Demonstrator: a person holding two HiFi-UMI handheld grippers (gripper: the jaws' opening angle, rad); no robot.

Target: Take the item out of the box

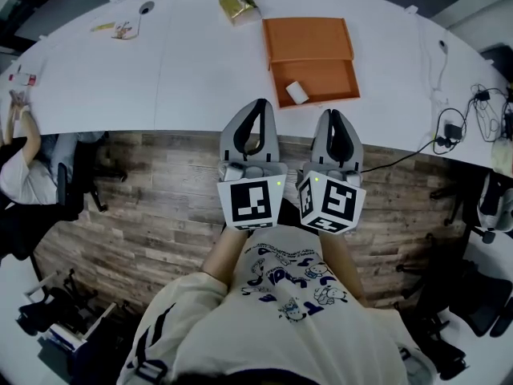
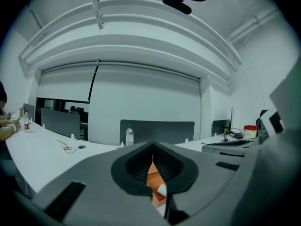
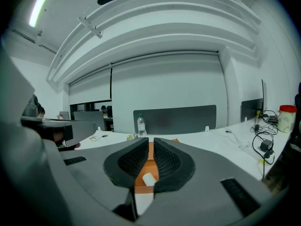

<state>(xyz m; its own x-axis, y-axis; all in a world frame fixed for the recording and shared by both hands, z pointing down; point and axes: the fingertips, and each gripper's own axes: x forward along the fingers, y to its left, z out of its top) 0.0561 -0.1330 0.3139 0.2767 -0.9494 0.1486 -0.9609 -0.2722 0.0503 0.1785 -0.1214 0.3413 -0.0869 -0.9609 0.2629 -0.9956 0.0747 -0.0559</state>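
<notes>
The small white rounded block (image 1: 297,92) lies in the near left corner of the shallow orange cardboard box (image 1: 330,79). It sits slightly askew and seems to rest against the front wall. It is plain and pale, with soft corners and no marking I can make out. The box's orange lid (image 1: 309,40) lies flat just behind the tray, touching its far edge. Both sit on the long white bench (image 1: 184,70), near its front edge.

The left tongs (image 1: 260,107) and the right tongs (image 1: 335,115) are held side by side over the wood-plank floor (image 1: 160,183), tips just short of the bench edge and pointing towards the box. Neither touches it. Each pair is closed with nothing gripped. In the left gripper view the pads meet at the tip, and the block (image 2: 161,190) shows beyond them. In the right gripper view only a thin slit remains, framing the block (image 3: 149,178).

Farther back stand a crumpled gold packet (image 1: 238,5) and a clear plastic water bottle (image 3: 140,126). Black cables (image 1: 469,123) trail at the bench's right end.
</notes>
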